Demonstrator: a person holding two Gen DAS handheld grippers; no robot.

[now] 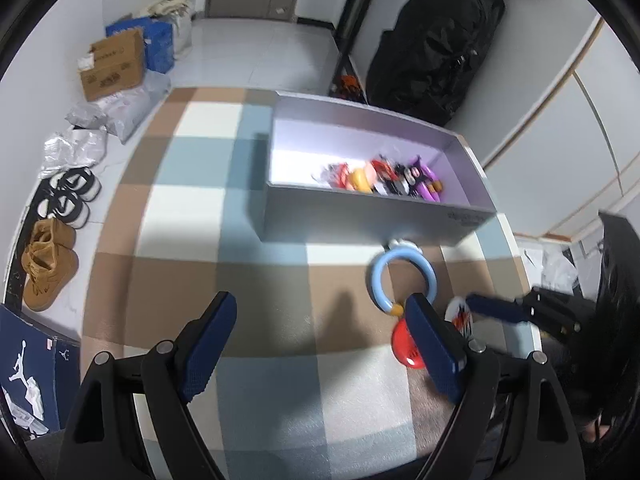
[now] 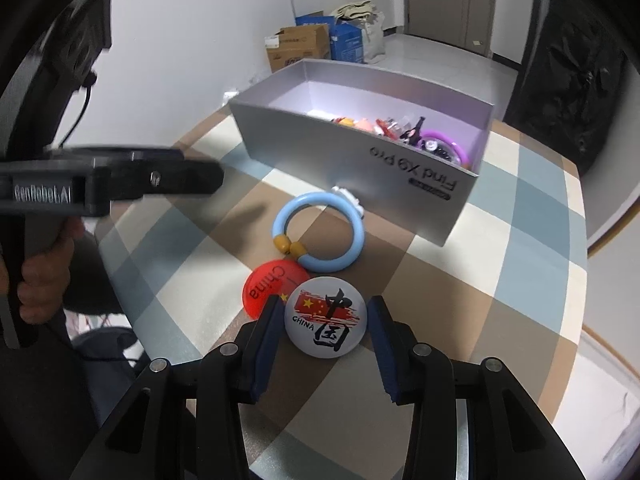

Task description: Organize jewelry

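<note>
Seen from the left wrist, the left claw point(image 1: 320, 356) stands wide open and empty above a desk point(image 1: 192, 216) covered in a brown, blue and white checked cloth. At the far side sits a grey box point(image 1: 360, 216), open at the top, with several colourful trinkets point(image 1: 384, 178) already heaped in its right end. On the cloth just in front of the box lies a light blue bracelet point(image 1: 402, 280), and near it a red badge point(image 1: 404, 346), partly hidden behind the claw's right finger. To the right, the right claw point(image 1: 464, 312) reaches over a white badge point(image 1: 460, 316). Seen from the right wrist, that white badge point(image 2: 325, 317), printed with a flag and the word China, lies flat on the desk between the right claw's point(image 2: 325, 334) two fingers; the left finger point(image 2: 269, 336) seems just to touch its edge while the right one stands a little clear, so it is not yet gripped. The red badge point(image 2: 272, 286) lies partly under it on the left, and the bracelet point(image 2: 319, 232) rests just beyond, near the box point(image 2: 360, 176). The job looks well along: most pieces are boxed, with these three apparently left.
</note>
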